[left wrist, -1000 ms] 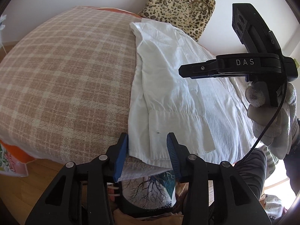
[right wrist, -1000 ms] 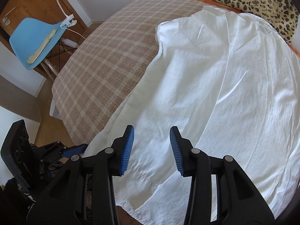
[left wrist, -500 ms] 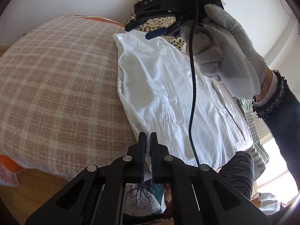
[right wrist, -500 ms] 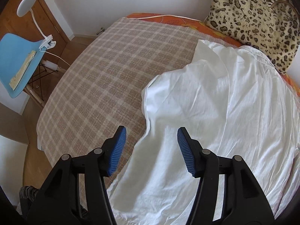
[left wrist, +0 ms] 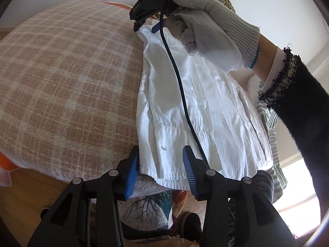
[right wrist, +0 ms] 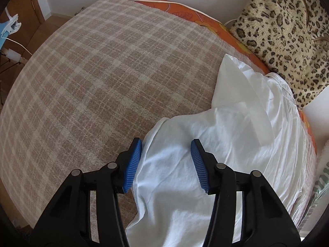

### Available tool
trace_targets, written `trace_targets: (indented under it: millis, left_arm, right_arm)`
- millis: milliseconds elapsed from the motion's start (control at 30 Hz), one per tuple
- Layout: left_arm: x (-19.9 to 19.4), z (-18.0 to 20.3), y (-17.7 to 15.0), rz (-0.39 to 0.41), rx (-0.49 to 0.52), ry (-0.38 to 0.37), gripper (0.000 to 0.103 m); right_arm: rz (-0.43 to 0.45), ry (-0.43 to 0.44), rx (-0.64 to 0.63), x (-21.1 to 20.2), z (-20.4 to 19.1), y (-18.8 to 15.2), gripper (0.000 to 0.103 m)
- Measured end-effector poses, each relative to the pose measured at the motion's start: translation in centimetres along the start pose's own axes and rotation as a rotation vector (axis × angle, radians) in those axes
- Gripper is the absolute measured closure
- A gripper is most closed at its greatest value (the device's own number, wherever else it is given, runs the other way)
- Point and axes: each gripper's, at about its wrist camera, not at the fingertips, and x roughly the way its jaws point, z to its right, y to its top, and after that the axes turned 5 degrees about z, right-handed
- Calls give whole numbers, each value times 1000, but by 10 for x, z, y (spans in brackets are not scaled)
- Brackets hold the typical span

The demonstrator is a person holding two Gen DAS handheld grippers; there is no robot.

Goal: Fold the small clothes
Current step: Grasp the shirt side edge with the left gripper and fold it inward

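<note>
A white garment (left wrist: 197,107) lies flat along the right side of a plaid-covered bed (left wrist: 67,78). My left gripper (left wrist: 161,169) is open, its blue pads on either side of the garment's near hem at the bed edge. In the right wrist view the garment (right wrist: 236,144) runs from the front up to a pointed far corner. My right gripper (right wrist: 166,164) is open above the garment's left edge, holding nothing. In the left wrist view the right gripper (left wrist: 147,19) hangs over the garment's far end in a gloved hand.
A leopard-print bag (right wrist: 285,30) stands against the wall at the far right of the bed. The plaid blanket (right wrist: 92,78) covers the left part of the bed. A black cable (left wrist: 181,86) hangs across the garment. Wooden floor (left wrist: 26,197) lies below the bed edge.
My left gripper, shut at the hem half a second ago, has opened. My right gripper has moved further toward the garment's far end and stays open.
</note>
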Motion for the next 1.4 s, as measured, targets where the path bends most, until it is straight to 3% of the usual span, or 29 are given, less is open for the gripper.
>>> trace_targets:
  millis: [100, 200, 300, 467, 800, 1000, 1400]
  left_arm:
    - [2, 6, 0, 12, 40, 25, 66]
    - [11, 14, -2, -24, 88, 28, 100]
    - [8, 14, -1, -10, 100, 27, 100]
    - [-12, 11, 7, 48, 100, 17, 100]
    - [-25, 56, 14, 98, 280, 25, 100]
    - [-14, 87, 13, 70, 389, 11, 100]
    - [24, 148, -2, -27, 604, -23, 100]
  right_arm:
    - [-11, -18, -19, 3, 0, 2, 71]
    - [-16, -6, 0, 2, 7, 4, 88]
    - [-16, 35, 29, -3, 16, 5, 97]
    - [4, 114, 81, -19, 40, 6, 99]
    - [96, 329, 205, -59, 122, -2, 99]
    - [144, 399, 314, -62, 174, -25, 99]
    - [182, 449, 476, -42, 245, -80, 99]
